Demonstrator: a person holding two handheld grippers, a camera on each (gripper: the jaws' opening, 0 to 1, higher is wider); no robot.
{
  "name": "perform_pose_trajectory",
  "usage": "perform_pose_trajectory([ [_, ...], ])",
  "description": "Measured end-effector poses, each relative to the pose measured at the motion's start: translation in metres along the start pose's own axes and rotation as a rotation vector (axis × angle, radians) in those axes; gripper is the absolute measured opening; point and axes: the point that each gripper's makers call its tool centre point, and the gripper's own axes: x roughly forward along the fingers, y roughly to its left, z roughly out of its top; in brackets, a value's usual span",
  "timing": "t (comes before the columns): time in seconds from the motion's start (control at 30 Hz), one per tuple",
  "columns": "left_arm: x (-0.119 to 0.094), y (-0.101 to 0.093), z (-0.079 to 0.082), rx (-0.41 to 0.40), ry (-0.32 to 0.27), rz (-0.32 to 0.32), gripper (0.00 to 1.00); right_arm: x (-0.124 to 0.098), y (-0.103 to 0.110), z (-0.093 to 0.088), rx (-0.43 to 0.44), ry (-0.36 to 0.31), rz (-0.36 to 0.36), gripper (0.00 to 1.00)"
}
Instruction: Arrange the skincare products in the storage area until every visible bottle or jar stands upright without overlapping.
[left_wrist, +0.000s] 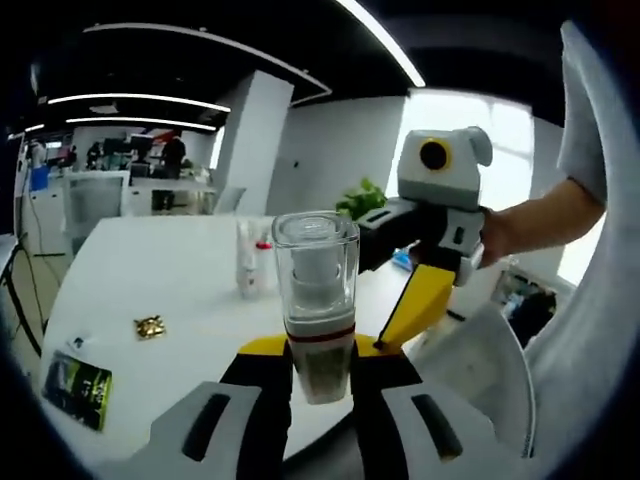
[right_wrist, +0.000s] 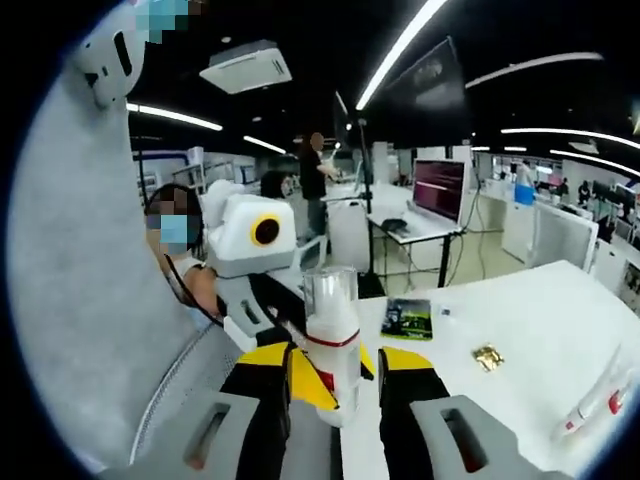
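The clear-capped skincare bottle (left_wrist: 316, 305) stands at the lower centre of the left gripper view, upright, long axis running straight up the frame. The left hand-held gripper (left_wrist: 318, 372) is clamped on its lower body, jaws pressing both sides. The right hand-held gripper (left_wrist: 425, 290) comes in from the right of that frame and meets the bottle from the opposite side. In the right gripper view its jaws flank the bottle (right_wrist: 332, 340) at lower centre, but whether they press it cannot be told. The white worktop (left_wrist: 150, 280) lies beyond, a 2nd slim tube (left_wrist: 247, 262) standing mid-frame.
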Motion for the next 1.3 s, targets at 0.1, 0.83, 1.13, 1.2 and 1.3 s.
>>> perform_pose_trajectory([
  [0.1,0.0,-0.007,-0.001,0.033,0.002,-0.025,0.18,0.005,0.005,-0.001,-0.02,0.024,0.044,0.27],
  [0.83,0.006,0.005,-0.009,0.148,0.035,0.051,0.2,0.004,-0.013,0.005,0.133,-0.105,-0.126,0.16],
  [1.13,0.004,0.005,-0.016,0.117,0.074,0.038,0.18,0.004,-0.008,-0.003,0.115,-0.114,-0.128,0.17],
  [1.2,0.005,0.003,-0.018,0.114,0.081,0.032,0.18,0.004,-0.006,-0.005,0.108,-0.089,-0.11,0.17],
  [1.3,0.003,0.0,-0.013,0.094,0.061,0.016,0.18,0.008,-0.002,-0.016,0.054,-0.016,-0.094,0.18],
])
